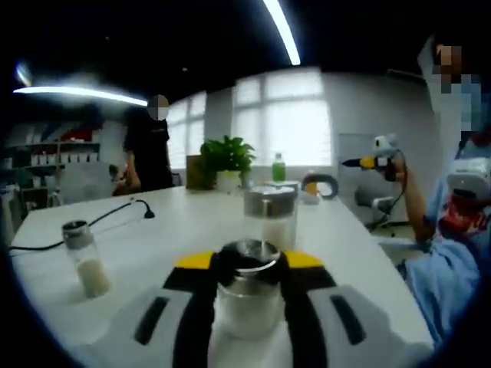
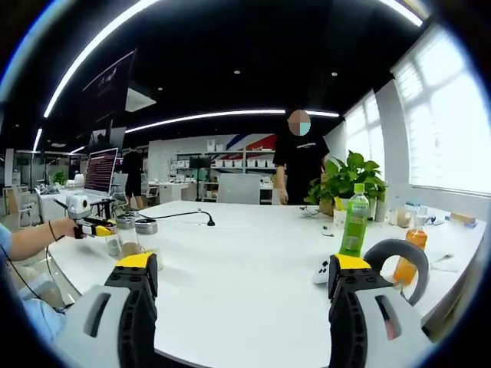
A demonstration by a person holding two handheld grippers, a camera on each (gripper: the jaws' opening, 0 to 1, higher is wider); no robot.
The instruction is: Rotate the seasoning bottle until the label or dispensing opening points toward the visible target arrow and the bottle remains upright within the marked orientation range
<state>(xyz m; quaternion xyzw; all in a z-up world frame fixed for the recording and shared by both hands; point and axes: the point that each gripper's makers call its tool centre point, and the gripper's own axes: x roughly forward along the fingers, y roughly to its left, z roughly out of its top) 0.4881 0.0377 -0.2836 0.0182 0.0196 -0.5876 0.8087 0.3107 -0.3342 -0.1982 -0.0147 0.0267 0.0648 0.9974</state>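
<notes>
Left gripper [image 1: 247,285] has its jaws clamped on the seasoning bottle [image 1: 247,295], upright on the white tabletop [image 1: 184,230]. A second bottle [image 1: 270,216] stands just behind, a third [image 1: 84,257] off left. Right gripper [image 2: 244,285] hangs spread, holding nothing.

place: open office | signs: long white bench [image 2: 253,261], monitor [image 2: 100,170], shelves [image 2: 230,162], strip lights [image 2: 230,116], potted plant [image 2: 349,180]
</notes>
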